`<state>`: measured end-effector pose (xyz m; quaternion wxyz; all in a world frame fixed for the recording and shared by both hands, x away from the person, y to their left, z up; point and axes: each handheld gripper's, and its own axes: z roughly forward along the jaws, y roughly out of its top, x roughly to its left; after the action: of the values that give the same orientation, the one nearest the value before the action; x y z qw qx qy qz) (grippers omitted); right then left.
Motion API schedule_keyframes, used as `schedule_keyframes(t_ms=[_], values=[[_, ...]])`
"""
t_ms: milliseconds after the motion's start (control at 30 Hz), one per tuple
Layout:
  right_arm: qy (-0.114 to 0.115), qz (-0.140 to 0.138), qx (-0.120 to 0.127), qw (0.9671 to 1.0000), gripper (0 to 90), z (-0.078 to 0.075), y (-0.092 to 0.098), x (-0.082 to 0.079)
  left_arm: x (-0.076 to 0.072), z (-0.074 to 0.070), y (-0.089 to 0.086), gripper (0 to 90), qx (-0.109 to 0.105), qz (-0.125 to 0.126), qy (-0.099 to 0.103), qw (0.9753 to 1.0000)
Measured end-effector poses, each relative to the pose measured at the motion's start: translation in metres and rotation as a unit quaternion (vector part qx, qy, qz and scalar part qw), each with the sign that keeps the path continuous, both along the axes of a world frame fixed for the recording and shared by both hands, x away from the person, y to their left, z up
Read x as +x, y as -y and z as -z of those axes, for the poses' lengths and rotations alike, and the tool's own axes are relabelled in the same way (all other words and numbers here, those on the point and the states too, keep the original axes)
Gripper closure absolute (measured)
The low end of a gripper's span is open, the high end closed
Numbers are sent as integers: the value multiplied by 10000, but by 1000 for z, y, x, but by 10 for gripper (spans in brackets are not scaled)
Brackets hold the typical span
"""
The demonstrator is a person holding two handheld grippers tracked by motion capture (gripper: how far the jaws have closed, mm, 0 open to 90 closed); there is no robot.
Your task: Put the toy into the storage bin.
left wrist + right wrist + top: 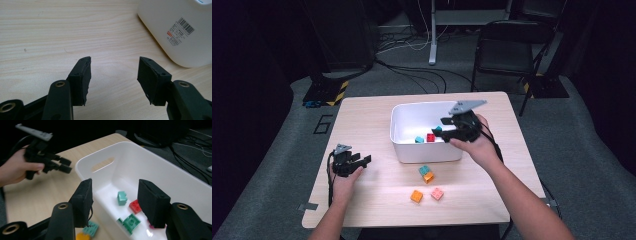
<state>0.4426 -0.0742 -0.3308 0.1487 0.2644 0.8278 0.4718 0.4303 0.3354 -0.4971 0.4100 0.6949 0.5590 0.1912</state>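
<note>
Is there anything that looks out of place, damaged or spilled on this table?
Nothing stands out. The white bin stands upright, blocks lie inside it, and four blocks wait loose on the table. Both grippers are open.

Your left gripper (362,161) sits over bare table (362,125), jaws apart, with open wood all around it; the white bin (404,150) walls off its right. Your right gripper (447,127) hangs over the bin's near rim. Four loose bricks, a teal (424,170), two orange (428,177) (416,196) and a pink (437,193), clutter the strip in front of the bin.
</note>
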Motion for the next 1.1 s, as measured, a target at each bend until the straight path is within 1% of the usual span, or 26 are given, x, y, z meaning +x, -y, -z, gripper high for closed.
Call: schedule_keyframes(t_ms=[33,100,133,167,200,233,267,300,333,367,400,433,467,500,533,567,633,700,733,767,800,867,900,1000,1100], values=[[4,-51,22,10000,453,3,6,-12,-1,0,0,440,17,-11,13,10000],[116,-74,-25,9999,454,14,17,-33,-2,-1,2,440,96,-15,37,9999],[63,-37,-66,10000,454,21,22,-43,-3,-2,3,441,115,-10,74,9999],[79,-30,-105,9999,454,26,26,-49,-4,-3,5,440,133,23,84,9999],[117,28,-128,9998,454,36,33,-59,-4,-3,6,440,130,36,109,9998],[123,35,-126,9998,454,44,37,-65,-5,-4,8,440,138,55,115,9998],[91,3,-176,9998,454,53,40,-70,-6,-4,9,440,149,76,100,9998],[80,2,-252,9996,455,60,42,-74,-7,-5,11,440,201,124,125,9996],[95,41,-323,9994,458,72,46,-80,-7,-5,13,440,213,138,151,9996],[125,39,-326,9994,458,79,48,-83,-8,-6,15,440,235,166,180,9994],[131,112,-319,9993,463,90,51,-88,-9,-7,16,440,240,183,190,9994],[199,239,-327,9990,469,99,54,-91,-9,-7,18,439,246,187,229,9993],[284,318,-403,9983,471,107,58,-93,-10,-8,18,440,254,224,220,9992],[282,448,-467,9975,473,114,60,-95,-11,-8,19,439,238,228,234,9992],[246,587,-467,9969,475,120,65,-96,-11,-9,20,439,235,233,238,9992],[292,636,-446,9966,475,123,68,-96,-11,-9,20,439,236,243,229,9992],[360,832,-491,9947,475,129,75,-96,-12,-10,20,440,194,247,251,9992],[482,1080,-521,9916,476,135,84,-97,-14,-11,20,439,141,266,253,9992],[557,1120,-577,9905,476,138,88,-97,-15,-12,21,439,125,258,274,9992],[594,1205,-629,9889,479,140,91,-98,-16,-14,22,439,102,315,235,9992],[635,1353,-672,9865,482,143,98,-98,-17,-14,24,439,56,321,232,9992],[610,1488,-632,9850,483,146,105,-98,-21,-18,29,439,54,417,252,9988],[659,1523,-678,9838,484,147,108,-99,-23,-19,31,439,80,440,278,9986],[839,1519,-831,9813,490,151,119,-104,-32,-23,42,440,203,642,276,9974],[867,1534,-844,9807,490,152,129,-107,-41,-24,53,440,303,811,267,9959]])
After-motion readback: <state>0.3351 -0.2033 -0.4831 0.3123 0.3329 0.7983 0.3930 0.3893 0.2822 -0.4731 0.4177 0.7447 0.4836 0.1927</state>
